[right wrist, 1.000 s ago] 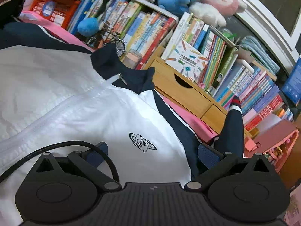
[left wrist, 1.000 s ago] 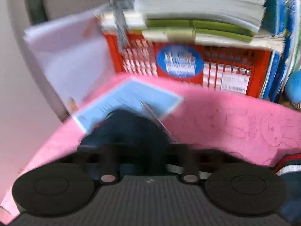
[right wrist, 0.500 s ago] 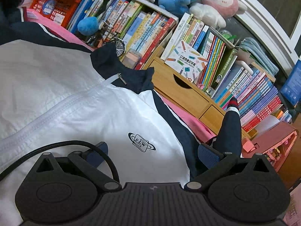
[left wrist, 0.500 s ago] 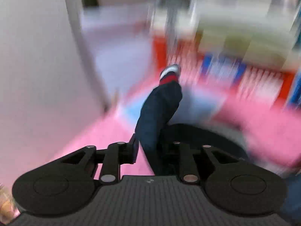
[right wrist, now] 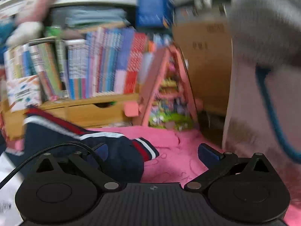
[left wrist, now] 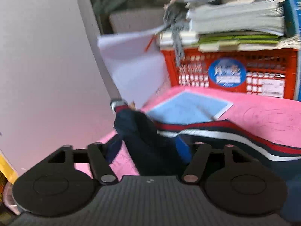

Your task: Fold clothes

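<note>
A pink cloth (left wrist: 263,116) covers the surface; behind it stand an orange crate (left wrist: 235,71) under stacked books, and a row of books (right wrist: 97,66). The navy sleeve (left wrist: 143,131) lies between the opening jaws of the left gripper (left wrist: 148,148), its cuff pointing away. The right gripper (right wrist: 152,152) stands wide open, holding nothing, with the other cuff (right wrist: 144,148) just beside its left finger.

Cloth sleeve (left wrist: 143,131); matt pink mat (left wrist: 263,116); plastic crate (left wrist: 263,71).

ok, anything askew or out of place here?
Yes. The navy sleeve lies bunched and twisted between the left gripper's opening jaws, cuff up against the wall rather than flat. A loose sheet sags off the book stack above the red crate.
</note>
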A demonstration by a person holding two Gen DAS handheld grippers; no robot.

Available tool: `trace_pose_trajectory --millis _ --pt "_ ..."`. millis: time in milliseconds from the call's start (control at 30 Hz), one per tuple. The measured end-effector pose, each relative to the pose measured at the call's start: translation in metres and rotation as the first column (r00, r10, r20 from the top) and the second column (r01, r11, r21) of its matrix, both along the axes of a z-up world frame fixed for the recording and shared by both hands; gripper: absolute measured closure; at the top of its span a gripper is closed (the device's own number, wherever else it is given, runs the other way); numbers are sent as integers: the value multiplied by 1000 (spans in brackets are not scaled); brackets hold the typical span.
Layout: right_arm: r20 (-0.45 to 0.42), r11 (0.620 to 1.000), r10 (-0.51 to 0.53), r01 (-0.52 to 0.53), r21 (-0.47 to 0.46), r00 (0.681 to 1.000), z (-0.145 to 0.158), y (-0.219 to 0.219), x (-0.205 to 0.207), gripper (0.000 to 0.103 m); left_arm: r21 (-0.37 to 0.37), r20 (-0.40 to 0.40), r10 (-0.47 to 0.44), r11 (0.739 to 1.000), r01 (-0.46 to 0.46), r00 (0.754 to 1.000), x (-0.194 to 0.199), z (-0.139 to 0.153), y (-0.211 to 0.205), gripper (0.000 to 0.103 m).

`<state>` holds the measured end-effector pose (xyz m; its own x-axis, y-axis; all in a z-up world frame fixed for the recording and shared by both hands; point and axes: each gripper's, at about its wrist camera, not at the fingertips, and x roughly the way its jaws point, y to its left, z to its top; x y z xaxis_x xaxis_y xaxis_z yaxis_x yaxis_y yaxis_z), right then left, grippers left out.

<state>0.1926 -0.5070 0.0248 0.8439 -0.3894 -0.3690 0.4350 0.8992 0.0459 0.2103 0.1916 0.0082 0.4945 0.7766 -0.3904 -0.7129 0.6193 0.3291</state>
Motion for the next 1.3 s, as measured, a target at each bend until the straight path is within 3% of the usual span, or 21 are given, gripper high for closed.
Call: trace_pose_trajectory --millis 67,133,167,200,233,267,333,400,467,533,567,633,667,733,833,900,1000,1067,1200,1267,1300 --pt "-11 996 23 -22 89 1000 -9 -14 19 0 56 -14 -59 997 60 998 1 3 -14 28" --pt "-63 981 68 -56 186 996 -23 -22 44 0 61 -38 -108 992 110 993 6 0 -23 26" --pt "-99 971 85 -60 232 991 -31 -24 56 6 38 -49 -126 991 128 991 8 -1 -27 26" --pt "-124 955 110 -70 289 986 -40 -26 66 35 6 -54 -138 990 138 989 11 -3 -26 26" --pt "-116 954 112 -74 290 987 -42 -23 67 47 -22 -57 -146 989 145 988 13 -4 -26 26" --pt "-109 953 115 -79 292 987 -44 -20 68 88 -36 -61 -153 988 151 986 11 -7 -30 26" --pt "-99 946 140 -103 307 985 -36 -21 66 91 -49 -68 -161 986 158 985 10 -8 -35 26" --pt "-90 983 72 -55 177 993 -18 -23 57 91 -62 -73 -165 985 161 984 9 -12 -39 26" --pt "-62 994 -94 91 -57 994 5 -28 40 91 -77 -70 -167 984 162 983 9 -16 -40 26" --pt "35 949 -228 230 -217 973 24 -32 19 90 -86 -68 -165 984 159 984 7 -21 -40 26" --pt "96 912 -280 296 -285 955 33 -33 7 83 -93 -73 -166 983 159 984 7 -23 -40 26" --pt "63 944 -161 172 -281 985 42 -37 -7 45 -113 -84 -164 982 154 983 10 -28 -38 26" --pt "-2 952 -98 93 -293 995 41 -34 -11 4 -122 -87 -164 981 153 983 10 -30 -38 26" --pt "-133 951 28 -67 -302 991 39 -26 -20 0 -140 -88 -172 977 159 981 8 -32 -38 26" --pt "-212 878 113 -197 -436 971 30 2 -48 0 -144 -91 -199 972 185 976 1 -30 -43 26" --pt "-257 839 232 -327 -435 938 27 17 -71 0 -155 -88 -224 966 209 971 -5 -27 -45 26" --pt "-325 757 445 -544 -361 835 32 36 -111 0 -183 -75 -268 950 251 960 -17 -20 -50 26" --pt "-405 626 615 -731 -272 677 34 49 -134 0 -205 -66 -303 937 285 951 -26 -17 -55 26" --pt "-514 312 812 -950 -17 276 34 70 -191 0 -244 -29 -394 894 376 919 -45 -12 -69 26" --pt "-457 193 879 -978 77 138 37 77 -217 0 -261 10 -460 856 446 888 -58 -6 -82 26" --pt "-415 157 904 -982 101 102 40 79 -226 0 -268 31 -492 835 481 870 -64 -4 -89 26"
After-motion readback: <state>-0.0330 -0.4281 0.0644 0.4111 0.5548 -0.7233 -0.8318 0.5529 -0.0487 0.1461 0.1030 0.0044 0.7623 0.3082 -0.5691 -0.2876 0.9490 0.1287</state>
